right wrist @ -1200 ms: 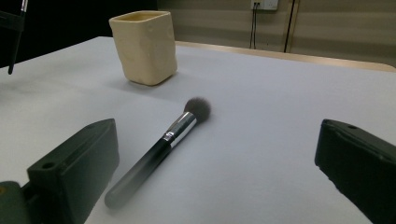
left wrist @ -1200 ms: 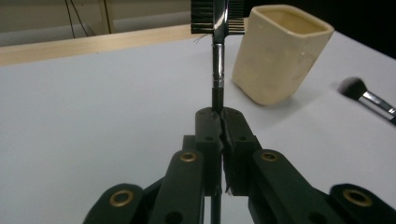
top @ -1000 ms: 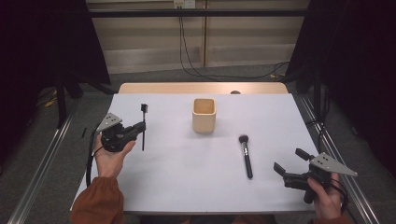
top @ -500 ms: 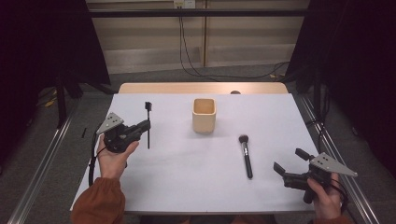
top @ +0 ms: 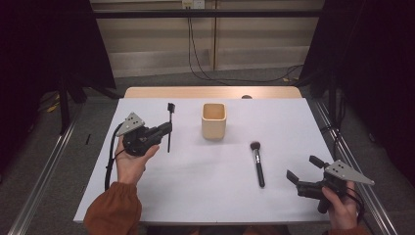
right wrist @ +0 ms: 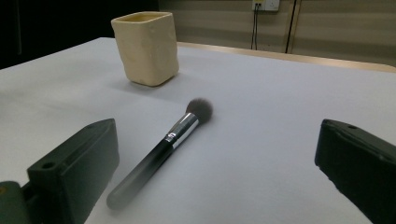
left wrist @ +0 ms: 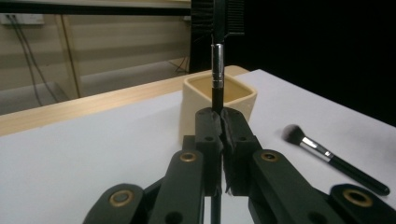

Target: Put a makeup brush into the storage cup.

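1. Gripping a thin black brow brush (top: pixel 169 128), the left gripper (top: pixel 166 129) has its jaws pressed together on the handle; in the left gripper view the brush (left wrist: pixel 217 70) stands upright between the jaws, comb-and-bristle head at the top edge.
2. Landmark: cream square cup (top: pixel 214 120), upright near the middle of the white table (top: pixel 195 191). The left gripper and its brush sit to the cup's left, apart from it. In the left gripper view the cup (left wrist: pixel 196 107) is directly behind the jaws.
3. A powder brush (top: pixel 257 162) lies flat on the table, in front of the cup and to its right, bristle end toward the cup. Nothing touches it.
4. The right gripper (top: pixel 300 175) is held in the right hand (top: pixel 337 208), farther right of the cup than the powder brush, near the table's front edge. Jaws spread wide, holding nothing.
5. Right gripper view: the powder brush (right wrist: pixel 161 149) lies between the open jaws, the cup (right wrist: pixel 145 46) beyond it.
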### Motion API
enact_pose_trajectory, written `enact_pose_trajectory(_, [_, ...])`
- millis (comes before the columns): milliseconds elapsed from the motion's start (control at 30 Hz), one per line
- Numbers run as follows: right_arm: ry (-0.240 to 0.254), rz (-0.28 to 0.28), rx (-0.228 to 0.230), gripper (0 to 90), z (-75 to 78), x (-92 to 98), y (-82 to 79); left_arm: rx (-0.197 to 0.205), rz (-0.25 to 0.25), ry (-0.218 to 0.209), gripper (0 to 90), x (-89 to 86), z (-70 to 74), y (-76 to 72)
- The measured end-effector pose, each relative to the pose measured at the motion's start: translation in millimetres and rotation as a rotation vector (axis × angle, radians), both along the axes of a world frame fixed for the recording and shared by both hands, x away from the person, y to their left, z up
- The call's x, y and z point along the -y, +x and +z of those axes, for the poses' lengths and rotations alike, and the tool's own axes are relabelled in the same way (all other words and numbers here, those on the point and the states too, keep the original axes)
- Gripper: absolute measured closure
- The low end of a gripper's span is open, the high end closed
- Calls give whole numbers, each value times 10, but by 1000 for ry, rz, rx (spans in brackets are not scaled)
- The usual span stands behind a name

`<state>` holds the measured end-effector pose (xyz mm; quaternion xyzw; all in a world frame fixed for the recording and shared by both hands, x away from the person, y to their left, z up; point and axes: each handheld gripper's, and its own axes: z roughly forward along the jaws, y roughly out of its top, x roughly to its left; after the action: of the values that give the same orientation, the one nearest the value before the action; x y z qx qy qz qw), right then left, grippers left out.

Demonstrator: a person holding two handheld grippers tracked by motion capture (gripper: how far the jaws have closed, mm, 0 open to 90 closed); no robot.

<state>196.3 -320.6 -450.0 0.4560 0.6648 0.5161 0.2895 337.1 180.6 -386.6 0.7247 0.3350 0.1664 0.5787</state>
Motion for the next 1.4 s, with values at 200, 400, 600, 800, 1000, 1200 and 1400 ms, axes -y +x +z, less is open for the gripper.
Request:
enact_pose_trajectory(200, [2,0,-1,0,1,-6,11,4,-38,14,863,146,85,-7])
enact_pose_trajectory(400, [-4,5,3,0,3,-4,-1,16,-63,-2,862,289,175,24])
enact_pose_trajectory(600, [4,2,-1,0,1,-9,9,33,-67,2,863,390,274,94])
enact_pose_trajectory(800, [4,2,2,0,1,-11,5,36,-77,19,863,495,346,155])
enact_pose_trajectory(1000, [1,7,5,0,1,-8,7,44,-76,23,863,547,452,219])
enact_pose_trajectory(1200, [4,6,5,0,2,-14,8,53,-70,7,863,634,488,282])
enact_pose_trajectory(1400, [4,8,8,0,6,-14,-5,61,-72,2,863,744,507,344])
